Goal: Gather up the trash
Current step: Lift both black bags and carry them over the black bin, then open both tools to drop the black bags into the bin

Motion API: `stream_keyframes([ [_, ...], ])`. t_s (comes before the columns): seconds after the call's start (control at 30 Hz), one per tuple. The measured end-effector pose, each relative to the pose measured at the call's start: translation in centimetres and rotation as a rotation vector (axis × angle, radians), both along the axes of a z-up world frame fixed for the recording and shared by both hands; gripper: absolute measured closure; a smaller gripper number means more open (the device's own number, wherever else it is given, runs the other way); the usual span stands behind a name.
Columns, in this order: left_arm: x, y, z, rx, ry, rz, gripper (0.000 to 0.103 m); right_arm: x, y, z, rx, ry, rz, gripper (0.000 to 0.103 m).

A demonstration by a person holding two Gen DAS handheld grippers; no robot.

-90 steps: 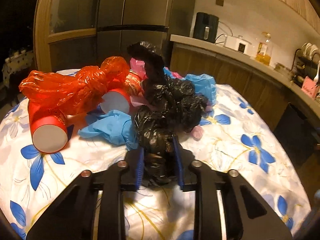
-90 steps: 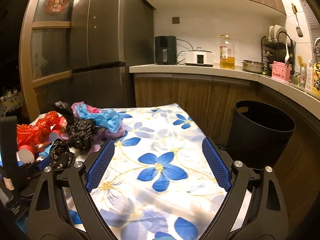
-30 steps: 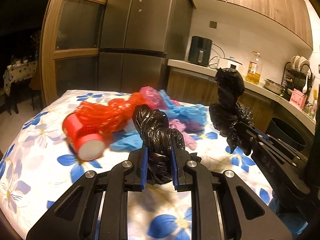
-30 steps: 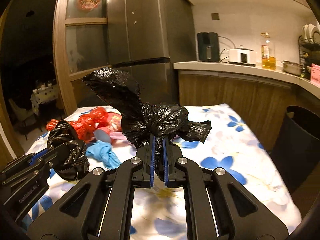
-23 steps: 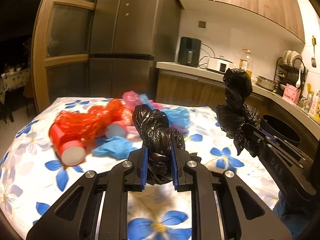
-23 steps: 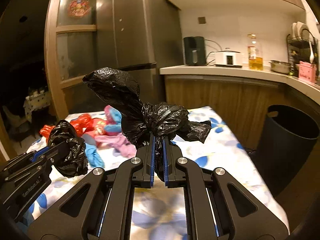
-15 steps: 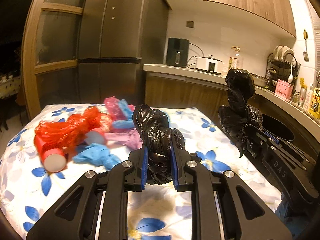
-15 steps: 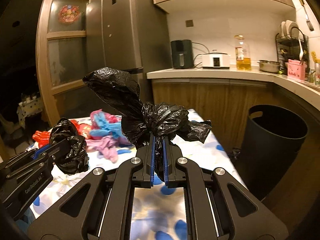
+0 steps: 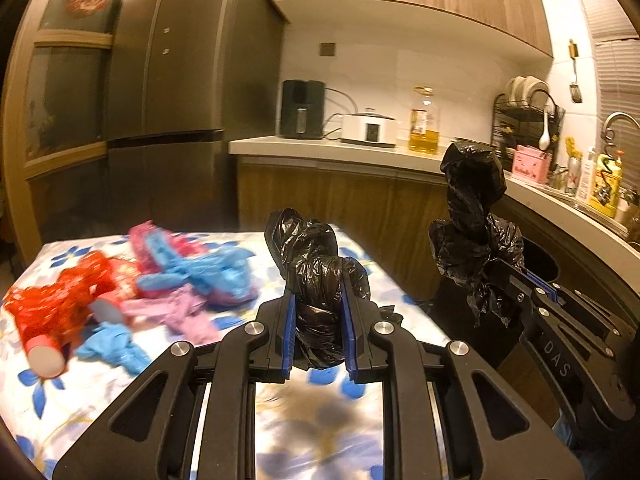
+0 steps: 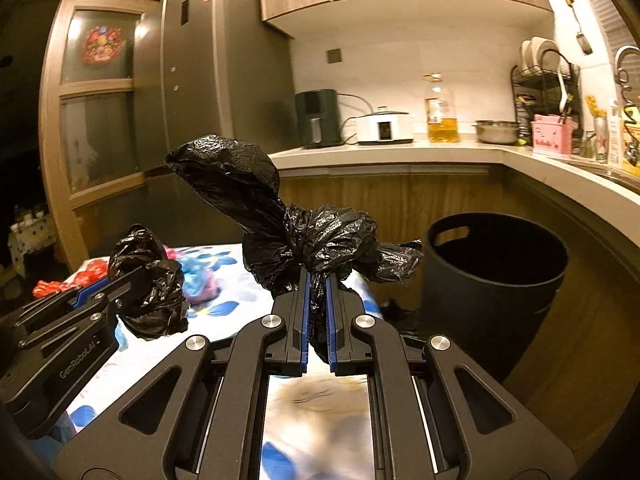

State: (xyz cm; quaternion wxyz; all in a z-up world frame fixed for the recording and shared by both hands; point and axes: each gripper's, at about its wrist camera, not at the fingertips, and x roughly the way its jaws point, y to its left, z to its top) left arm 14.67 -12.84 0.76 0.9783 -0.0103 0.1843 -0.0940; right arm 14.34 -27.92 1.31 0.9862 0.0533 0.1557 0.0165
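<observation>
My left gripper (image 9: 318,300) is shut on a small knotted black trash bag (image 9: 316,264) and holds it above the flowered table (image 9: 120,396). My right gripper (image 10: 316,280) is shut on a larger black trash bag (image 10: 280,216), also held in the air. Each gripper shows in the other's view: the right one with its bag (image 9: 476,220) at the right, the left one with its bag (image 10: 148,276) at the left. A black trash bin (image 10: 492,280) stands on the floor past the table's right end. Red (image 9: 60,300), blue (image 9: 212,272) and pink (image 9: 180,312) bags lie on the table.
A red cup (image 9: 44,356) lies on its side by the red bag. A fridge (image 9: 168,120) stands behind the table. A counter (image 10: 440,156) with appliances, an oil bottle and a dish rack runs along the back and right.
Both grippers have swung to the right with their black bags. The bin has come further into view and nearer, and the trash pile has slid to the left.
</observation>
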Motion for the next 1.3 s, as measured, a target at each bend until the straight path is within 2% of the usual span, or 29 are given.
stream_keyframes([
  [0.27,1.5,-4.7,0.9,0.011,-0.021,-0.085,0.084,0.2,-4.7,0.4,-0.008,-0.013,-0.095,0.096],
  [0.77,5.6,-14.0,3.2,-0.015,-0.081,-0.252,0.084,2.2,-13.2,1.7,-0.012,-0.049,-0.26,0.096],
  [1.1,7.9,-19.2,2.2,0.004,-0.093,-0.358,0.084,3.8,-16.6,1.5,-0.004,-0.043,-0.3,0.096],
  [1.3,9.4,-20.4,1.5,-0.004,-0.068,-0.41,0.083,5.0,-18.4,1.3,0.002,-0.034,-0.311,0.096],
])
